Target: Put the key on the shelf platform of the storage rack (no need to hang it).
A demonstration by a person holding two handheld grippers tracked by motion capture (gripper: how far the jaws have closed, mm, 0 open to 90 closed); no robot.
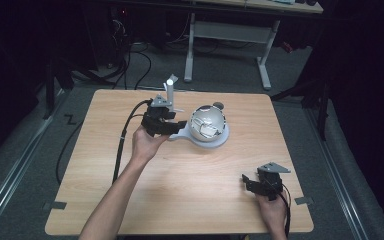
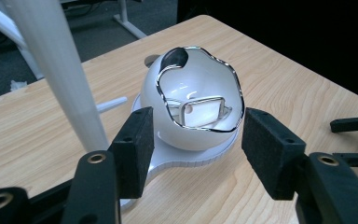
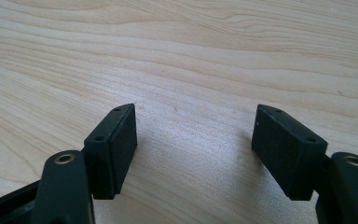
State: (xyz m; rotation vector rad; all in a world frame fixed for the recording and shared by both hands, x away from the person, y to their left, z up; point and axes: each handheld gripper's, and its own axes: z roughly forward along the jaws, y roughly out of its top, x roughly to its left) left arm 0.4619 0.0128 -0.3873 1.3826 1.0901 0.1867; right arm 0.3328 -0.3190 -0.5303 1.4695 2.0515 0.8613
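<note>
Danger is a slip: left claw (image 2: 193, 154), jaws apart, straddles the glossy white bowl (image 2: 191, 107) mid-surface (image 1: 130, 200); its round wall could squirt out. Right claw (image 3: 196, 149) rests open.

Right gripper (image 3: 195, 149) agape, seemingly just above table (image 3: 191, 56)

A white post (image 2: 56, 70) stood just left of the white dome (image 2: 191, 105). The table (image 1: 190, 190) lay bare toward the near edge.
</note>
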